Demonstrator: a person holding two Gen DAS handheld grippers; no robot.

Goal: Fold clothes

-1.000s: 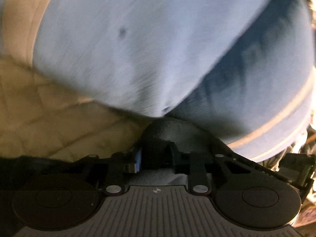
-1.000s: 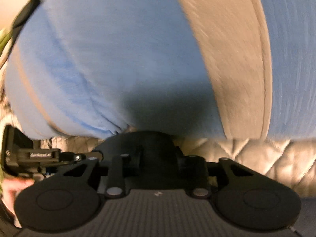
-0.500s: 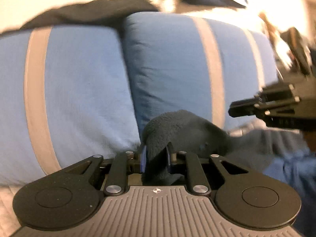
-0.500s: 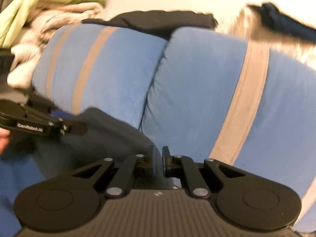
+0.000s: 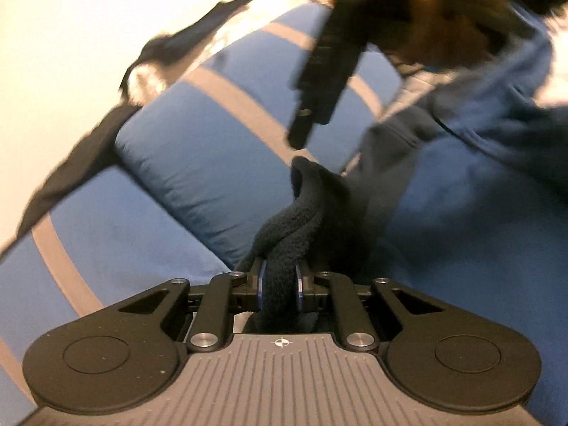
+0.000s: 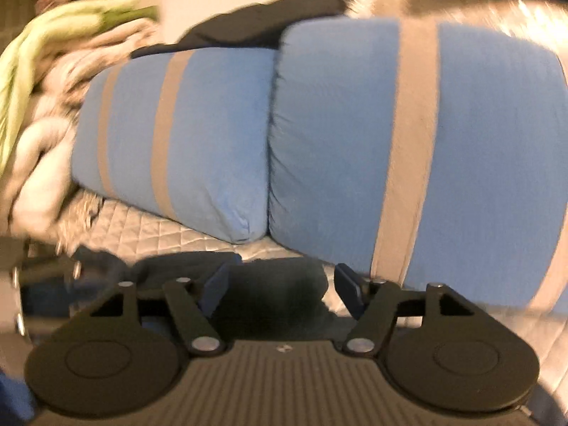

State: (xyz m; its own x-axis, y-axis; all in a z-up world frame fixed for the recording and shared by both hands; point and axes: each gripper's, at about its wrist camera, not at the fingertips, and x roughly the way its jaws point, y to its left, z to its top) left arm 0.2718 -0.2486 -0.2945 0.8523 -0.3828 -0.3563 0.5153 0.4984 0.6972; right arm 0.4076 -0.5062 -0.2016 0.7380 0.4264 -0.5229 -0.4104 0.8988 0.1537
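The right tool (image 6: 280, 284) has let go and spread wide; the left tool (image 5: 280, 285) still clamps the twisted dark garment (image 5: 294, 223) before blue striped pillows (image 5: 198, 163).

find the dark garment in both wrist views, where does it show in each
Left wrist: the dark garment sits centre, twisted and pinched between the fingers of the left gripper.
Right wrist: it lies low, centre-left, between the spread fingers of the right gripper.
Shared landmark: the blue striped pillows.
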